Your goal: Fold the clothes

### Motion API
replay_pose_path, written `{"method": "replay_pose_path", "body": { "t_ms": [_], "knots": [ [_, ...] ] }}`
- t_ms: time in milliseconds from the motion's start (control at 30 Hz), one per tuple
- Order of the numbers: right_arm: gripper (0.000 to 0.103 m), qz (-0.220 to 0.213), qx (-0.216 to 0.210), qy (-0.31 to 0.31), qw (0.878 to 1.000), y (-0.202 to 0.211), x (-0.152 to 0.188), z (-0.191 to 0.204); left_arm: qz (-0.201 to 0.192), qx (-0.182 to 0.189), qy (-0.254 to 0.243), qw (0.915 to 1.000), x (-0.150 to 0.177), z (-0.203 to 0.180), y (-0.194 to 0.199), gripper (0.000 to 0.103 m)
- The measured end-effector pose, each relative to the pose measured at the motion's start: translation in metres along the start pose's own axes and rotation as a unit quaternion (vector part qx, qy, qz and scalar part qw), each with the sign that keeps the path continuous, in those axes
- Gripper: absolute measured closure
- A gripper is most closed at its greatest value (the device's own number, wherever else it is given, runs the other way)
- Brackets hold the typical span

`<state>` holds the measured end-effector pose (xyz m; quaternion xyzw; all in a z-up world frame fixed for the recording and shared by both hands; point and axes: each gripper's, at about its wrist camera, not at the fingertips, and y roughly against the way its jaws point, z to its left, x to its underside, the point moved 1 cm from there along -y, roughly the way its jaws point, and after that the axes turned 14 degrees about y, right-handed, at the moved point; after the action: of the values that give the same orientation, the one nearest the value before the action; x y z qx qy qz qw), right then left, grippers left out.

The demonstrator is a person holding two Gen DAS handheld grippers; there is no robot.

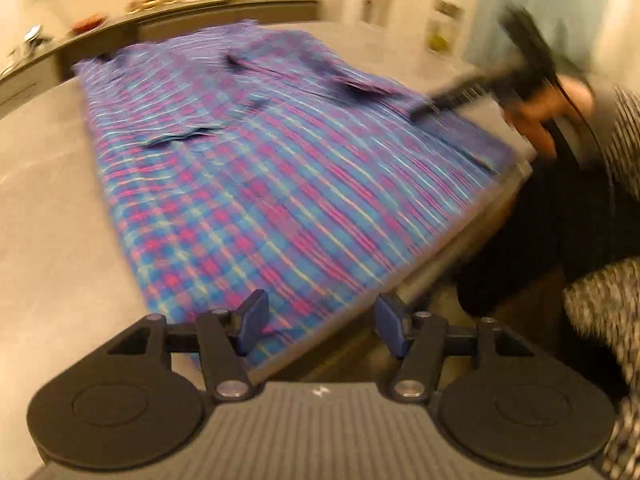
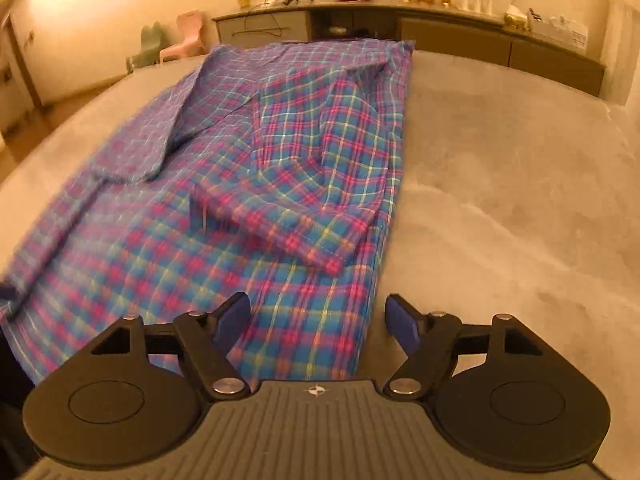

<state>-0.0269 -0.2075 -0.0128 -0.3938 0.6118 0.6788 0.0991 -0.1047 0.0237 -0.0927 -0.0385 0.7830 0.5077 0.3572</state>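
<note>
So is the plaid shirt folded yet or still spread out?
Partly folded: the blue-pink plaid shirt lies flat on the grey table, sleeves and sides turned inward.

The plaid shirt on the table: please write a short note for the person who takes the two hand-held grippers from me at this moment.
Left hand-held gripper: open, empty, at the near hem of the plaid shirt, by the table edge.
Right hand-held gripper: open, empty, over the hem near the shirt's right folded edge.
Shirt: flat on the grey table, collar end far from you.
Done: both sides appear folded inward, and a sleeve lies across the middle.
Left: probably fold the hem up toward the collar, then smooth it. The left view is blurred, so check that side first.
</note>
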Motion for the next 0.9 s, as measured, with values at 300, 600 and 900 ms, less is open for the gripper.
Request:
{"method": "replay_pose_path", "body": {
  "t_ms": [300, 600, 900],
  "knots": [
    [0.015, -0.003, -0.002, -0.071, 0.997, 0.07, 0.043, -0.001, -0.054, -0.105, 0.191, 0.9745, -0.001, 0.075, 0.029, 0.022],
    [0.095, 0.031, -0.028, 0.048, 0.998, 0.063, 0.046, 0.038, -0.04, -0.025, 0.097, 0.9942, -0.02, 0.048, 0.013, 0.1],
    [0.101, -0.133, -0.095, -0.116, 0.98, 0.053, -0.086, -0.083, -0.173, 0.029, 0.255, 0.9509, -0.185, 0.184, 0.038, 0.099]
  ]
}}
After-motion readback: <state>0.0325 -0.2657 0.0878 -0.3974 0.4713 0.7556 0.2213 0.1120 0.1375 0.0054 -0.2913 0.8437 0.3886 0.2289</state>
